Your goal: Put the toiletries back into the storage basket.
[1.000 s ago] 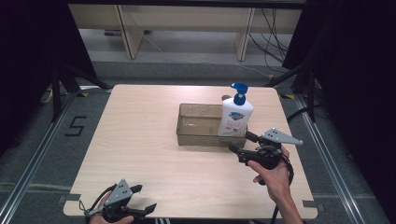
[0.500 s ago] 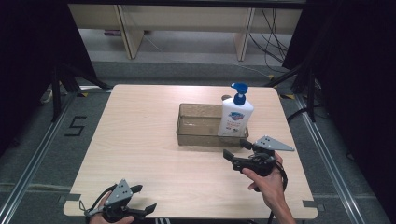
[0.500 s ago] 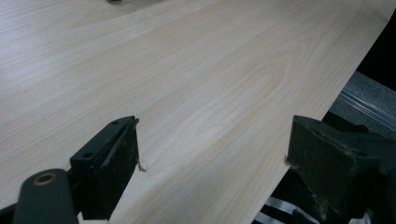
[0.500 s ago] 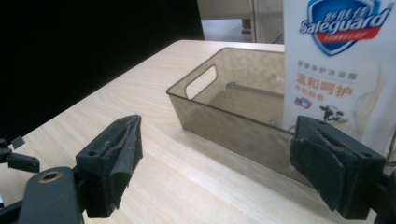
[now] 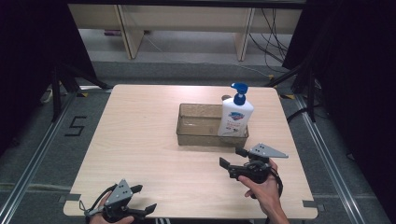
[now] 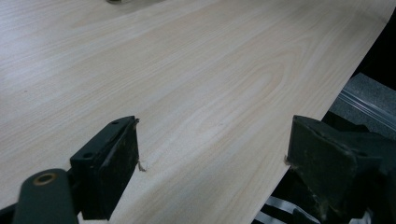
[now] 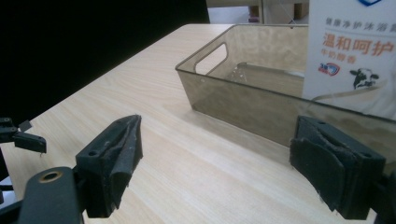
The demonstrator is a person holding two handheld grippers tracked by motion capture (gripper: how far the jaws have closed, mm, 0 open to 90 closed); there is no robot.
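A white pump bottle (image 5: 236, 115) with a blue pump top stands upright in the right end of a smoky clear plastic bin (image 5: 201, 132) on the wooden table. In the right gripper view the bin (image 7: 252, 88) and the bottle's label (image 7: 352, 56) sit just ahead. My right gripper (image 5: 233, 158) hovers in front of the bin's right end, open and holding nothing, its jaws pointing left. My left gripper (image 5: 144, 199) rests at the table's front left edge, open and empty; its own view (image 6: 212, 163) looks across bare wood.
The table (image 5: 140, 140) has bare wood left of the bin and across the front. Shelving legs and cables stand on the floor behind. A floor marking "5" (image 5: 75, 126) lies to the left. Metal rails run along both sides.
My right gripper has drawn back from the bottle toward the front of the table and a little leftward. The left gripper has stayed put.
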